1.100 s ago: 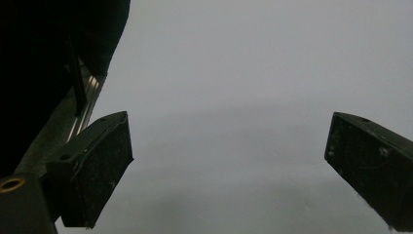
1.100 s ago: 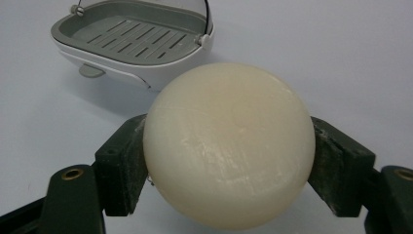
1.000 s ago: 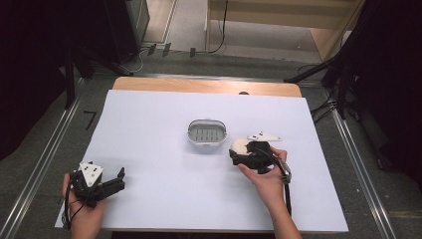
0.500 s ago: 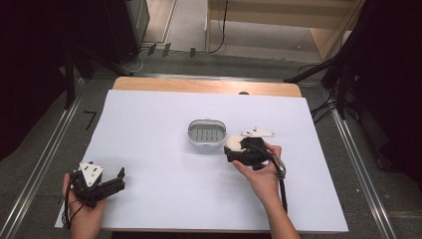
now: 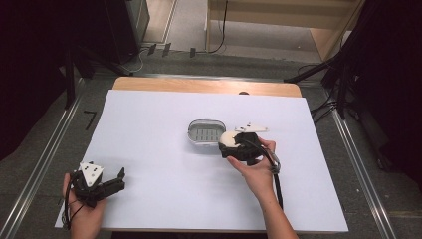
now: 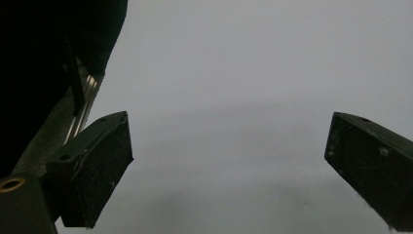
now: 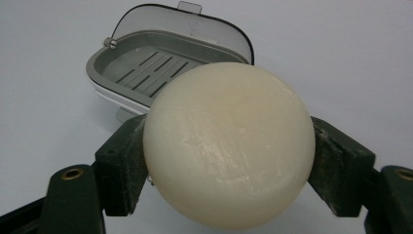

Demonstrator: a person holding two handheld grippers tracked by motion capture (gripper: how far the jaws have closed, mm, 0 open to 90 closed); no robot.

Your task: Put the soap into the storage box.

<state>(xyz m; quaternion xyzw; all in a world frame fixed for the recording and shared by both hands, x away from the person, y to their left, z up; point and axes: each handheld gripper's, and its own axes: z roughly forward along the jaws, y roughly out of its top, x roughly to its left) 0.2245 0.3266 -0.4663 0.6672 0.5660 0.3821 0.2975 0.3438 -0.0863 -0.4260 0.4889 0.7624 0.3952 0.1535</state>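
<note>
A round cream soap bar [image 7: 229,146] sits clamped between the jaws of my right gripper [image 7: 229,161]. From above, the soap bar [image 5: 229,139] and right gripper [image 5: 234,146] hover just right of a grey soap dish [image 5: 206,132] whose clear lid is swung open. The soap dish [image 7: 146,68] has a slotted tray and lies just beyond the bar. My left gripper [image 5: 118,179] rests near the table's front left corner, jaws spread wide with nothing between them. Its black fingers [image 6: 92,165] frame bare white tabletop.
A white sheet [image 5: 149,149] covers the table, with a wooden strip [image 5: 199,85] along the far edge. Metal rails [image 5: 45,149] run down both sides. Cables and dark stands crowd the floor beyond the far edge.
My right gripper has carried the soap bar leftward, closer to the open dish. The left gripper has stayed put.
</note>
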